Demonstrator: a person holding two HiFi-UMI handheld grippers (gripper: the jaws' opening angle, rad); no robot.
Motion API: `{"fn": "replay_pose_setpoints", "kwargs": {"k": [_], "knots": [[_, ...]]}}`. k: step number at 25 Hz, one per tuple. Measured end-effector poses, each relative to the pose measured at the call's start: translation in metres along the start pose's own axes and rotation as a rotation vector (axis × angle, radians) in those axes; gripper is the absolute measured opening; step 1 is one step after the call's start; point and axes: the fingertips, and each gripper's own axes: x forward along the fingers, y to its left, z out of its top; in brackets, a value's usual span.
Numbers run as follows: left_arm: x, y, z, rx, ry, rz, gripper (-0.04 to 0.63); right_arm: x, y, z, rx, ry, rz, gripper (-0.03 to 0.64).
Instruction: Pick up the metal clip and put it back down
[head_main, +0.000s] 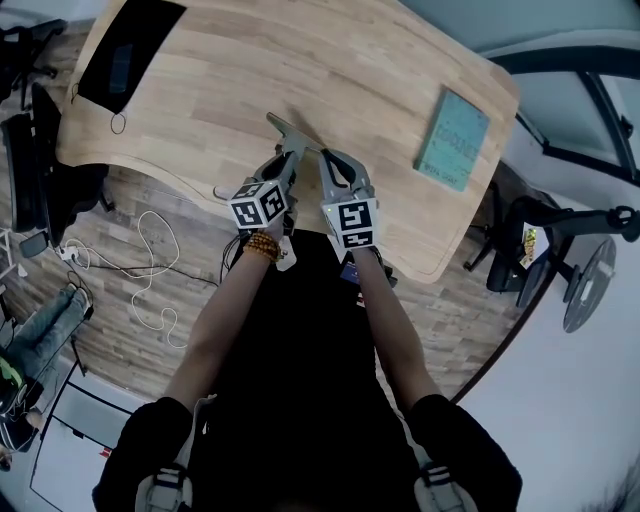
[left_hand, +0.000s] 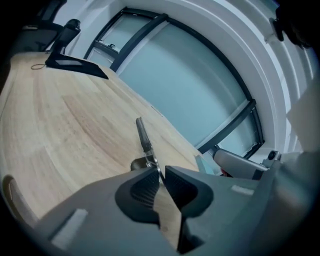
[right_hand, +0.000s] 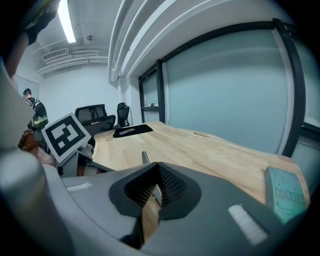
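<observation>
1. Left hand-held gripper (left_hand: 160, 176): pads pressed almost together on a thin metal tab of the metal clip (left_hand: 143, 136), dark handle jutting forward past the tips.
2. Right hand-held gripper (right_hand: 155, 186): closed as well, seemingly on the clip's opposite end; a two-sided pinch, likely to keep the springy piece level.
3. Clip at the near middle of the desk (head_main: 220, 90), resting on it or barely above; unclear which.
4. Forearms (head_main: 225, 315) stretched forward and converging, tips angled down and inward.

Table (head_main: 330, 60) middle and far edge bare, free passage. Black mat (head_main: 130, 50) blocks far left corner, small loop (head_main: 118, 123) beside it. Teal book (head_main: 452, 138) near right edge. Left claw (head_main: 296, 149), right claw (head_main: 325, 157), metal clip (head_main: 288, 129) crowd near edge.
</observation>
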Motion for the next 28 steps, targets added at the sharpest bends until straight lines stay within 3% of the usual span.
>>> {"fn": "replay_pose_setpoints", "kwargs": {"k": [3, 10, 15, 24, 28], "knots": [[0.005, 0.007, -0.003, -0.005, 0.02, 0.006, 0.057, 0.004, 0.002, 0.0, 0.001, 0.005, 0.003, 0.025], [0.007, 0.015, -0.014, 0.069, 0.092, 0.052, 0.127, 0.014, 0.008, -0.005, 0.012, 0.021, 0.009, 0.025], [0.002, 0.013, -0.018, 0.243, 0.162, 0.076, 0.163, 0.014, 0.009, -0.003, 0.014, 0.023, 0.011, 0.025], [-0.024, 0.0, -0.02, 0.433, 0.209, 0.045, 0.185, -0.004, -0.012, 0.013, 0.001, -0.019, -0.01, 0.025], [-0.025, -0.003, -0.023, 0.406, 0.23, 0.035, 0.184, -0.014, -0.02, 0.022, -0.012, -0.034, -0.014, 0.025]]}}
